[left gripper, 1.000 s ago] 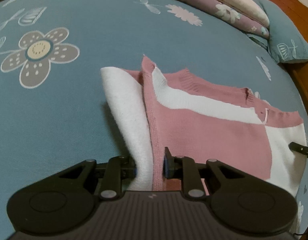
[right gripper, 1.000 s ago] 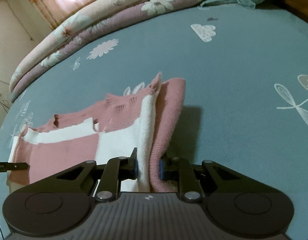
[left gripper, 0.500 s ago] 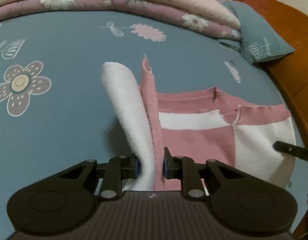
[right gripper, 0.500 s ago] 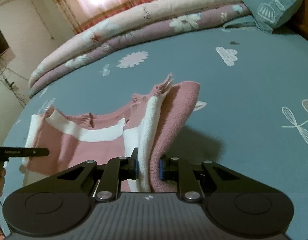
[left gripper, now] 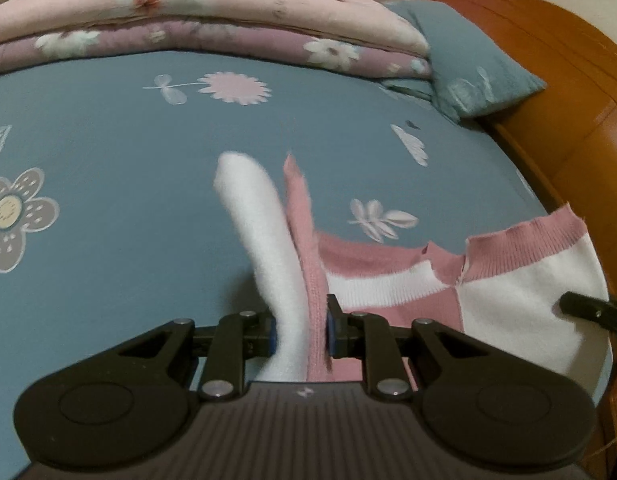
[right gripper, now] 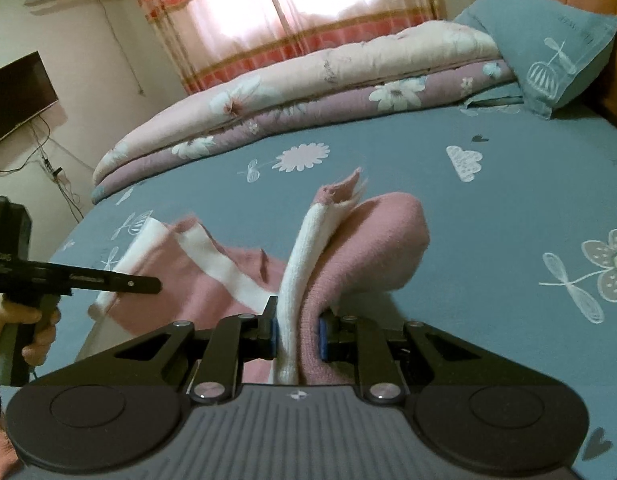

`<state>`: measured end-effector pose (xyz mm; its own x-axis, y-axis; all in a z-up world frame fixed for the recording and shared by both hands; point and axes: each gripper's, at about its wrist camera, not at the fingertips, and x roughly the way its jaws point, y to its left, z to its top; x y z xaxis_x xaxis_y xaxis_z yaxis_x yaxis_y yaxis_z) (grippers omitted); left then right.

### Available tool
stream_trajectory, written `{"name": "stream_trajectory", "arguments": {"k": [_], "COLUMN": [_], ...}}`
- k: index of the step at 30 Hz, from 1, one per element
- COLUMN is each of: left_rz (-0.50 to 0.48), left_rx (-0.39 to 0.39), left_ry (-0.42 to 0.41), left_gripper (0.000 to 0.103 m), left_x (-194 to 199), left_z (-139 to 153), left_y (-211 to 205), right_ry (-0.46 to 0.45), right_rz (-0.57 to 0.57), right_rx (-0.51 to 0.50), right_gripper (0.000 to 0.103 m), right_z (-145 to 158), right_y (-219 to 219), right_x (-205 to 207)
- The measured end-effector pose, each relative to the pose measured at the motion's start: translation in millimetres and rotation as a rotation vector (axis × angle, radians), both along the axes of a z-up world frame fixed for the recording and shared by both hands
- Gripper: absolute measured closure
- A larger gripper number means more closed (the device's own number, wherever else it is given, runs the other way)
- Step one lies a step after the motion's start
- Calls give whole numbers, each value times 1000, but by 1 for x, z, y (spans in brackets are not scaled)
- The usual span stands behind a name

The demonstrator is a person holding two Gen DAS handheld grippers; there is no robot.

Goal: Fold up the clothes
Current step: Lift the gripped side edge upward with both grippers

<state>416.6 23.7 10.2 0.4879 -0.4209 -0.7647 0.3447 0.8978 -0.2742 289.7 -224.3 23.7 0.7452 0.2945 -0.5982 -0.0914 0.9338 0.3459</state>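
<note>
Pink-and-white knit sweater (left gripper: 392, 300), above blue floral bedsheet (left gripper: 108, 168): left gripper (left gripper: 299, 330) and right gripper (right gripper: 296, 334) each clenched on 1 bunched edge.

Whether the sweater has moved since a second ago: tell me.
Yes. The sweater has been lifted off the sheet; its collar now clears the leaf print it covered.

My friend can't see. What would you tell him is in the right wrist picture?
The right gripper pinches a pink and white sweater, with its jaws shut on a bunched fold above a blue flowery bed. At the left edge, a hand holds the left gripper.
</note>
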Motion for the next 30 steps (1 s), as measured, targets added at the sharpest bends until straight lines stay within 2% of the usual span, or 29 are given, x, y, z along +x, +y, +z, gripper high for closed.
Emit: {"name": "stream_trajectory", "arguments": {"k": [5, 15, 30], "left_rz": [-82, -205, -362], "left_rx": [24, 52, -10], "left_ry": [-14, -25, -12], "left_gripper": [85, 85, 85], "left_x": [-18, -32, -2], "left_z": [10, 34, 21], "left_y": [-42, -134, -281], "right_ry": [-7, -27, -42], "right_rz": [-23, -146, -336], "right_rx": [-2, 3, 6], "right_gripper": [82, 82, 82], "right_z": [15, 30, 26], "right_y": [-25, -95, -197], "right_x": [-30, -85, -125]}}
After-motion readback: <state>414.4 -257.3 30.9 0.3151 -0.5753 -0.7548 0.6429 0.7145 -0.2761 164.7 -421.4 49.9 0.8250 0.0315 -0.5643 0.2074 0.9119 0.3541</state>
